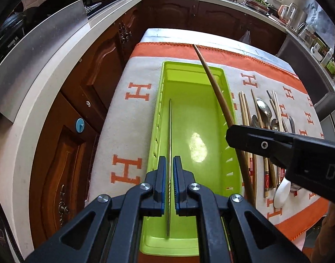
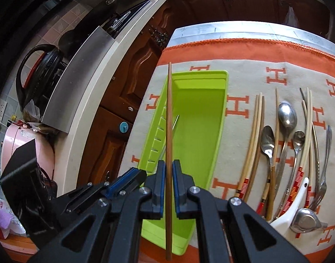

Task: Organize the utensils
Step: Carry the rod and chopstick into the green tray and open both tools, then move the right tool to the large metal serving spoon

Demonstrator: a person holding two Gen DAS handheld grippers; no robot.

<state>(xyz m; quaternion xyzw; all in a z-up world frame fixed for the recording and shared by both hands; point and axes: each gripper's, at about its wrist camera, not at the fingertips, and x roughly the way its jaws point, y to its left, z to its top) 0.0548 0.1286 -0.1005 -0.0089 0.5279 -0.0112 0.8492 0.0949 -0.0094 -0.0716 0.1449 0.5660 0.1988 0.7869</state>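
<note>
Left wrist view: left gripper (image 1: 169, 164) closed on a thin metal chopstick (image 1: 170, 127), held over the green tray (image 1: 159, 100), stick running lengthwise near the tray's left wall. Right gripper (image 1: 250, 138) comes in from the right w/ a brown wooden chopstick (image 1: 213, 83) slanting across the tray's right rim, tip out over the orange border of the cloth (image 1: 132, 118).

Right wrist view: right gripper (image 2: 168, 171) clamped on the wooden chopstick (image 2: 169, 114), stick passing straight btwn the pads and out both ends, above the tray's (image 2: 220, 118) left side. Metal chopstick (image 2: 175, 121) tip peeks out behind it; left gripper (image 2: 128, 177) just beside, lower left.

Rest of the utensils lie on the cloth right of the tray: pale chopsticks (image 2: 256, 129), spoons (image 2: 288, 116), a fork (image 2: 323, 175), a white ceramic spoon (image 2: 292, 206). Tray floor bare.
</note>
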